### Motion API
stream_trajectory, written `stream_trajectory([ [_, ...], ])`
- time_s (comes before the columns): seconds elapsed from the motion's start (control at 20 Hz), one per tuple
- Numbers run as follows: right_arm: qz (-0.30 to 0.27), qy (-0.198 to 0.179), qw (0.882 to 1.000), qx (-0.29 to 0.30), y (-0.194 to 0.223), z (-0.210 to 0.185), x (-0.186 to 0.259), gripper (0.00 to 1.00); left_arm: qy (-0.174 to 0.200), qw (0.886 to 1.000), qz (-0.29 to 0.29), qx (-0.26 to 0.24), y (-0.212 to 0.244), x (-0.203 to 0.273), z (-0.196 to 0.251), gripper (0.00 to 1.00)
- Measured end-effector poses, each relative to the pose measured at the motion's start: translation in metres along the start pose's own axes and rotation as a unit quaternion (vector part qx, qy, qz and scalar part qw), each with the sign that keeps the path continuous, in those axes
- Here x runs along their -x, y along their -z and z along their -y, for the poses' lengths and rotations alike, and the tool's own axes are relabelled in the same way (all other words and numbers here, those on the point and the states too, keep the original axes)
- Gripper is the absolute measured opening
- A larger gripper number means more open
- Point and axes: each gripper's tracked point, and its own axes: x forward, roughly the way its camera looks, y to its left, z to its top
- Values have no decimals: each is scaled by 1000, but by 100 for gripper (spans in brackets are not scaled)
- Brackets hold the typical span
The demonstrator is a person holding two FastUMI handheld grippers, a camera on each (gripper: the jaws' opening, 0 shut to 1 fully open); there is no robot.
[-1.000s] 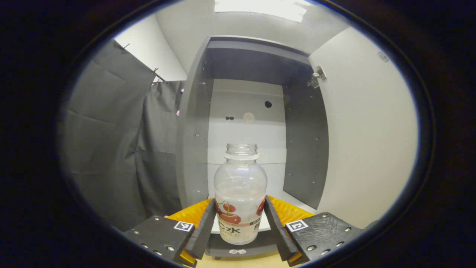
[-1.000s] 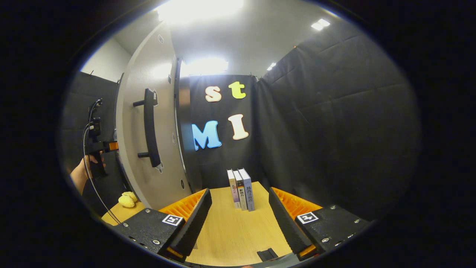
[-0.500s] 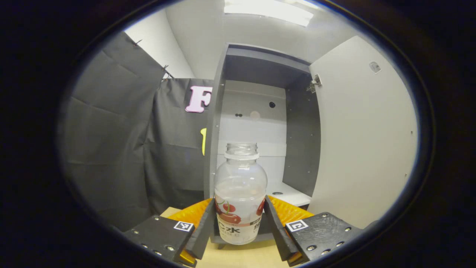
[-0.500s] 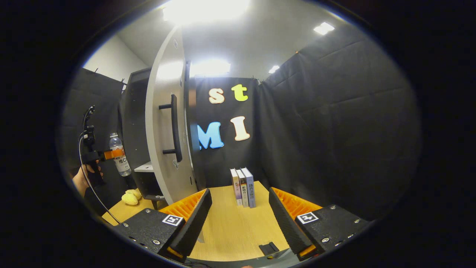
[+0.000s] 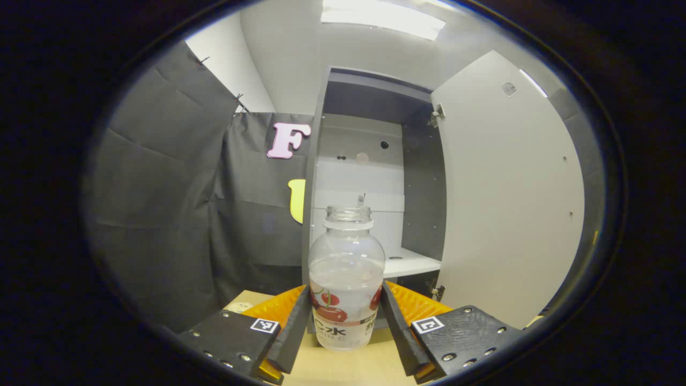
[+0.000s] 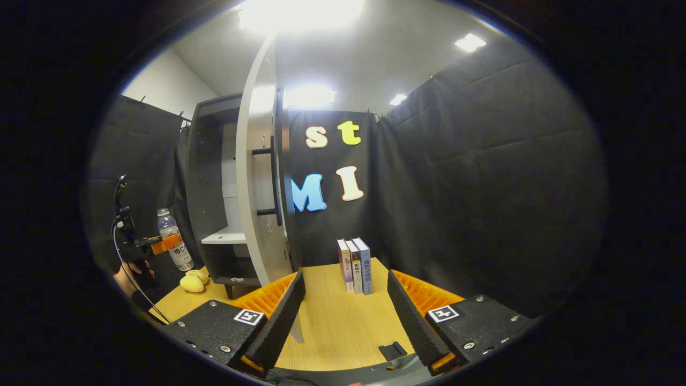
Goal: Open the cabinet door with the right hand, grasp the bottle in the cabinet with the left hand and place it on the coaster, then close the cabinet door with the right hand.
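In the left gripper view the left tool (image 5: 345,321) is clamped on a clear plastic bottle with a cherry-printed label and no cap (image 5: 347,279), both fingers pressing on the label band from either side; the bottle stands upright between them, part-filled with clear liquid, and is held out in front of the cabinet above the pale wood worktop (image 5: 343,370). Behind the bottle, at 12 o'clock, stands the dark grey cabinet with a white back panel (image 5: 370,161), its white inner shelf (image 5: 410,264) showing at about 2 o'clock from the bottle. The cabinet's light grey door (image 5: 509,203) is swung wide at 3 o'clock, its hinge visible near the top edge. In the right gripper view the right tool (image 6: 345,316) hangs over the worktop with its fingers spread apart and nothing between them. The door there is seen nearly edge-on at 11 o'clock, with a black bar handle (image 6: 274,179) on its face. Three upright books (image 6: 355,265) stand on the worktop at 12 o'clock, near the cloth wall. At 9 o'clock the left tool holds the bottle, and a small yellow soft toy (image 6: 193,281) lies on the worktop just below it.
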Motion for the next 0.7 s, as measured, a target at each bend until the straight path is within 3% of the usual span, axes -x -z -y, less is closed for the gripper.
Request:
stream_trajectory([
  [0.2, -6, 2, 1000, 5, 5, -6, 10, 95, 5, 1000, -5, -3, 25, 18, -3, 75],
  [0.3, -9, 4, 1000, 5, 9, -9, 15, 95, 3, 1000, -10, -4, 41, 26, -6, 71],
  [0.45, -16, 9, 1000, 5, 14, -10, 24, 95, 4, 1000, -20, 4, 68, 34, -12, 79],
  [0.7, -27, 18, 999, 11, 24, -7, 37, 95, -1, 999, -36, 22, 109, 45, -14, 75],
])
